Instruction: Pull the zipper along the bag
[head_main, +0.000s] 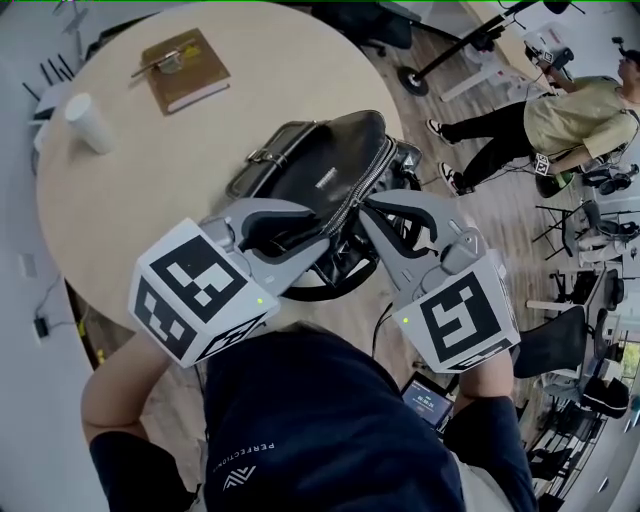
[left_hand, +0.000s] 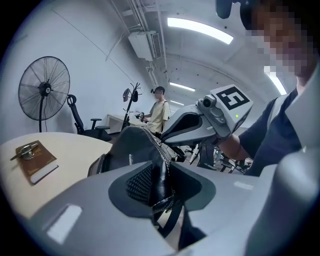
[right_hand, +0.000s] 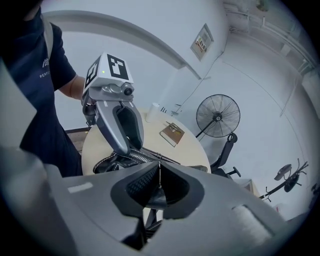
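Seen from the head view, the person's bare left forearm reaches forward from the lower left. The right hand comes in from the lower right, and each holds a grey two-jaw tool with a marker cube.

The left gripper points almost level across the table. Its jaws are clamped on the near end of a black leather handbag, with a fold of leather and a strap filling the gap between the pads.

The right gripper tilts clearly downward. Its jaws are pressed together on the thin metal zipper pull, just beside the left gripper's tips.

The handbag sits at the near right edge of a round pale beige table, partly overhanging it. Its long axis runs away from the person and slightly to the right. The silver-toothed zipper follows that line along the top, from the two grippers toward the far end. The inside of the bag cannot be seen.

Further across the table stands a white paper cup. Beyond it lies a brown notebook with a metal clip on top. In the background are a standing fan and another person.
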